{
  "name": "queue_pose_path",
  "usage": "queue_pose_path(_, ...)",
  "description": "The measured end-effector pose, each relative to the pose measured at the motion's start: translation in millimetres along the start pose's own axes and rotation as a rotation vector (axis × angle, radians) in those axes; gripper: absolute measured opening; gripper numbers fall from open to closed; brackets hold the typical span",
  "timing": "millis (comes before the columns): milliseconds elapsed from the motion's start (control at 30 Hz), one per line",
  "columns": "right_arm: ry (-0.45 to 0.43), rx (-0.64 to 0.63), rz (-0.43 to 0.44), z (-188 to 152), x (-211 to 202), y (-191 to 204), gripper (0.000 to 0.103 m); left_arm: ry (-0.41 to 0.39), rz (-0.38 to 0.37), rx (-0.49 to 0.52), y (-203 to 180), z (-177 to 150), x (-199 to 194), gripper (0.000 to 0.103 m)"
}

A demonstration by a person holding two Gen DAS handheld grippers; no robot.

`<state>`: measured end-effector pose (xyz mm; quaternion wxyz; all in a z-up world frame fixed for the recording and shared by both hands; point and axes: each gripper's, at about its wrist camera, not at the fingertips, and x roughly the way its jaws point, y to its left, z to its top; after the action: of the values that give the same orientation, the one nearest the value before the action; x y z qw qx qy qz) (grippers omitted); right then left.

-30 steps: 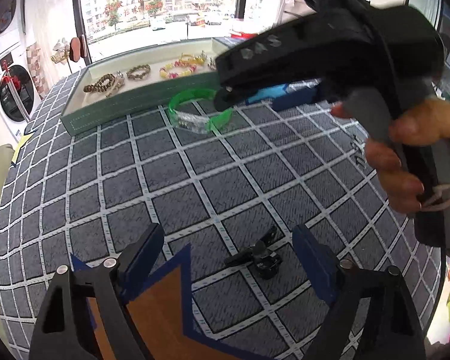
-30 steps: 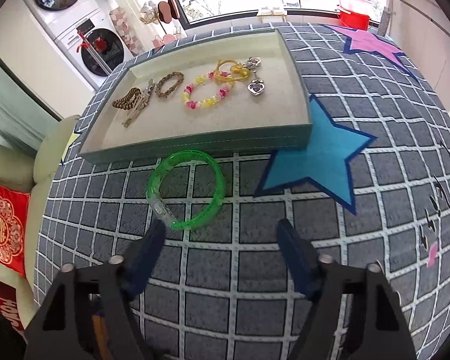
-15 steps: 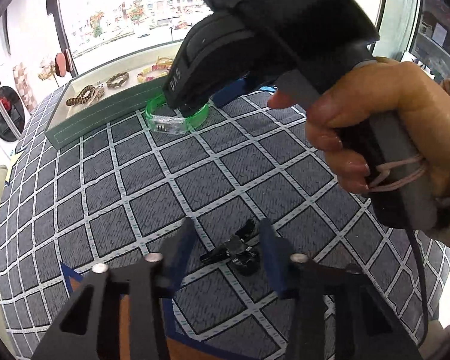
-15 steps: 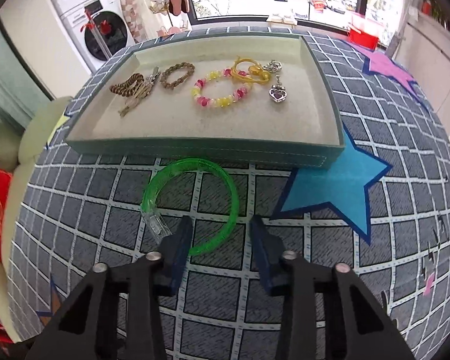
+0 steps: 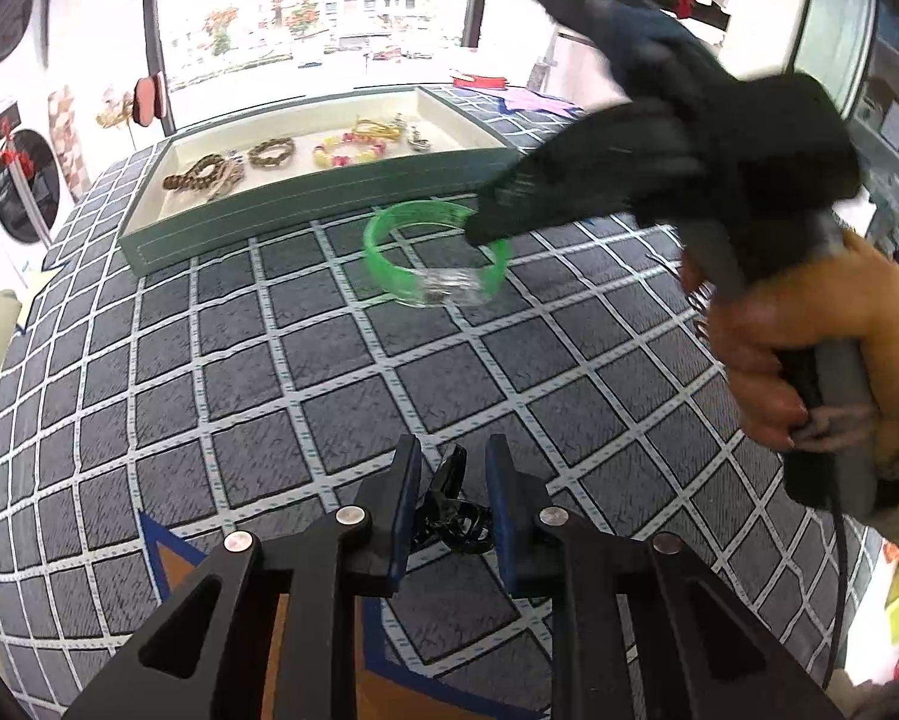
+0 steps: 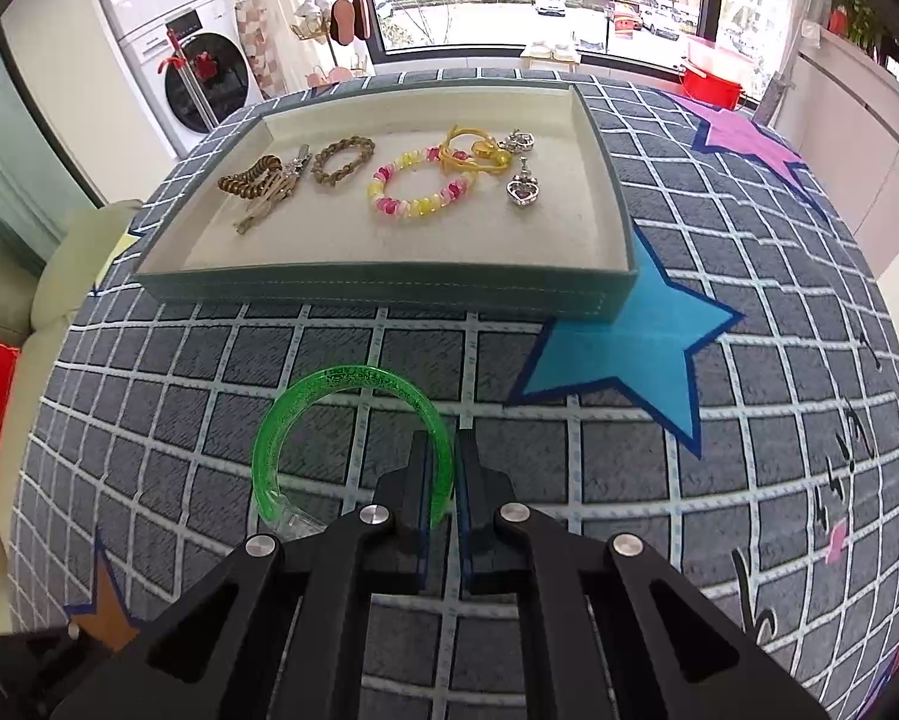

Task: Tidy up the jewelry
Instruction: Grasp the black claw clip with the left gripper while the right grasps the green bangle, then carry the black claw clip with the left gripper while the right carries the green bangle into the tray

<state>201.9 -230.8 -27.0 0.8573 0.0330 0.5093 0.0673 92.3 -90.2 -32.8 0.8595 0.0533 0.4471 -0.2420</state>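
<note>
A black hair clip point(image 5: 449, 510) lies on the checked grey cloth, between the blue pads of my left gripper point(image 5: 451, 477). Its jaws are closing, and the pads touch the clip's sides. A green translucent bangle point(image 6: 305, 420) lies in front of the tray, and my right gripper point(image 6: 443, 459) is shut on its right rim. The left wrist view shows that gripper's black nose point(image 5: 485, 228) down on the bangle point(image 5: 389, 264). Behind it stands the green-walled jewelry tray point(image 6: 389, 291), holding brown bracelets point(image 6: 341, 159), a pink and yellow bead bracelet point(image 6: 419, 192) and a heart pendant point(image 6: 523, 192).
A person's hand point(image 5: 809, 348) holds the right gripper's handle at the right of the left wrist view. A blue star point(image 6: 629, 354) is printed on the cloth right of the bangle. A washing machine point(image 6: 203, 78) and a window stand beyond the table, a cushion point(image 6: 59, 276) to its left.
Both pairs of jaws have narrowed from wide apart. The left ones closed in around the black clip. The right ones moved onto the bangle's rim and shut on it.
</note>
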Motion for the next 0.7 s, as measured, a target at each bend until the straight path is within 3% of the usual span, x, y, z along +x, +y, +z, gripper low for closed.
queue_pose_path(700, -0.016, 0.077, 0.081, -32, -33, -8, 0.008, -0.048, 0.04, -0.136, 45, 18, -20, 0.036)
